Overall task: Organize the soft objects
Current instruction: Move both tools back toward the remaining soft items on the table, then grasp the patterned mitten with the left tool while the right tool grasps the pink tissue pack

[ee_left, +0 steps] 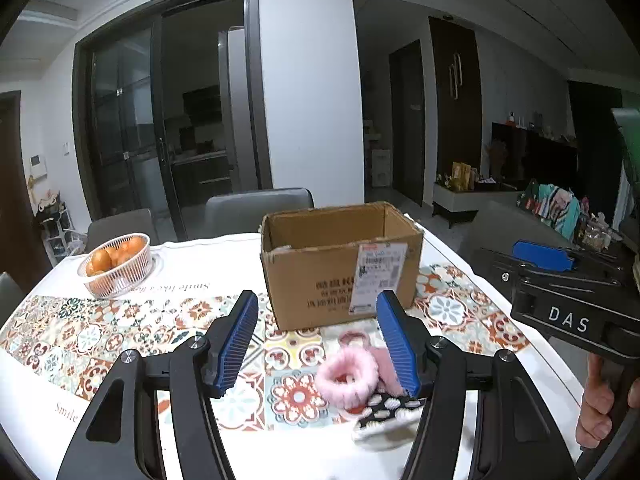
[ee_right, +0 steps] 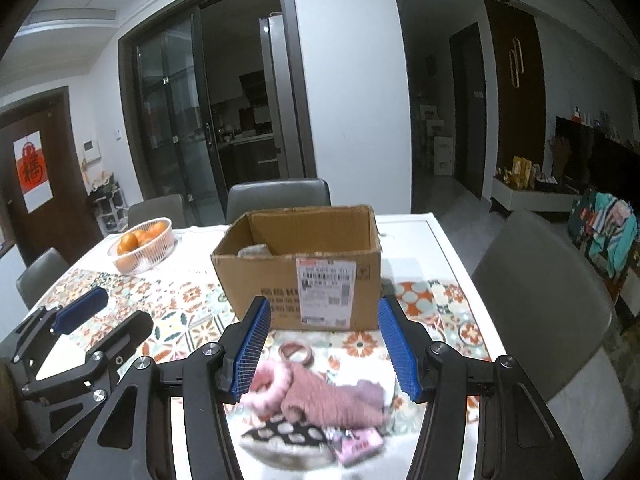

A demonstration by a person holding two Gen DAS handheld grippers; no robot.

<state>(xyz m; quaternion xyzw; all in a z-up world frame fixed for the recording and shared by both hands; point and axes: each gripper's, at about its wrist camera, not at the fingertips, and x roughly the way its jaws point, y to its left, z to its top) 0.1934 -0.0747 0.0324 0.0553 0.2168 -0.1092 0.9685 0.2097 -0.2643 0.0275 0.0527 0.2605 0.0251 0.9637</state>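
Note:
A small heap of soft things lies on the patterned tablecloth in front of an open cardboard box (ee_left: 340, 264) (ee_right: 304, 264). The heap holds a fluffy pink scrunchie (ee_left: 347, 376) (ee_right: 266, 390), a pink knitted piece (ee_right: 328, 400) (ee_left: 384, 364), a black-and-white dotted cloth (ee_left: 390, 410) (ee_right: 284, 438) and a small pink packet (ee_right: 360, 446). My left gripper (ee_left: 318, 344) stands open above the table, the heap by its right finger. My right gripper (ee_right: 324, 348) is open over the heap, nothing pressed between its pads. Something pale lies inside the box (ee_right: 254, 251).
A white basket of oranges (ee_left: 116, 264) (ee_right: 144, 246) stands at the far left of the table. A pink tape roll (ee_right: 296, 352) lies near the box. Grey chairs (ee_right: 544, 300) ring the table. The other gripper shows at each view's edge (ee_left: 560, 292) (ee_right: 76, 336).

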